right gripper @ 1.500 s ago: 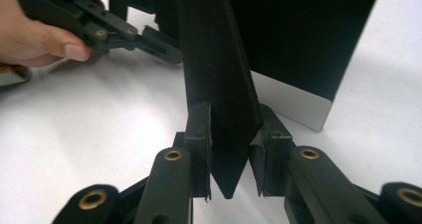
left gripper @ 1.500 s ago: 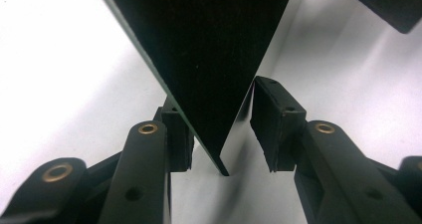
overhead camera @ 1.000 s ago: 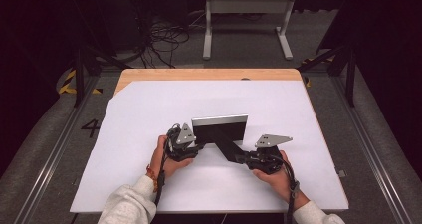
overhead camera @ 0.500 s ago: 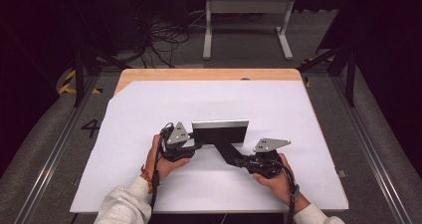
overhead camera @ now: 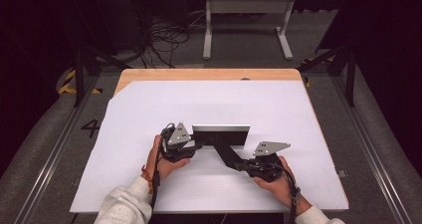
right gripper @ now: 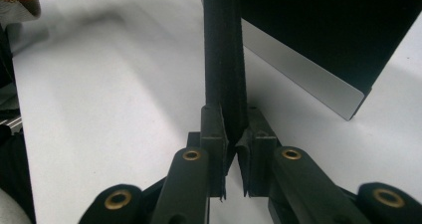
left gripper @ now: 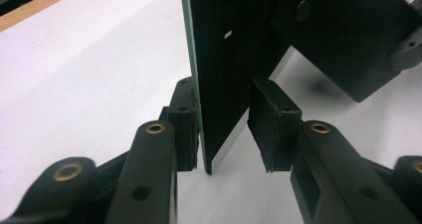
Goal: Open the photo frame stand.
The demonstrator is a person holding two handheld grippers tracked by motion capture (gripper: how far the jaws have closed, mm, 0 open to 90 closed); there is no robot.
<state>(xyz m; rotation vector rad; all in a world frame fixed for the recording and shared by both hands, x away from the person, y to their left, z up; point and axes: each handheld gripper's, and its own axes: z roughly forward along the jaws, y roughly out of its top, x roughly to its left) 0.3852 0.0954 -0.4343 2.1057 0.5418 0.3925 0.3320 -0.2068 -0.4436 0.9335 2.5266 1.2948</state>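
Note:
A dark picture frame (overhead camera: pixel 221 133) with a silver border stands on edge on the white table (overhead camera: pixel 259 104), and its black stand leg (overhead camera: pixel 226 152) reaches back toward me. My left gripper (overhead camera: pixel 191 145) is at the frame's left end. In the left gripper view the frame's panel (left gripper: pixel 224 59) sits between the jaws: the left pad (left gripper: pixel 184 119) touches it, the right pad (left gripper: pixel 271 124) stands off with a gap, so this gripper (left gripper: pixel 224 134) is open. My right gripper (overhead camera: pixel 244 165) is shut on the stand leg (right gripper: pixel 224 59), both pads of the gripper (right gripper: pixel 231 149) pressing its thin edge.
The white sheet covers most of the table, with a wooden strip (overhead camera: pixel 209 74) along the far edge. Beyond it are cables (overhead camera: pixel 164 40) and a metal stand (overhead camera: pixel 246 20) on the floor. A sleeved hand holds each gripper near the table's front.
The frame and both grippers have shifted slightly toward the near edge of the table. The right gripper has kept its hold on the stand leg.

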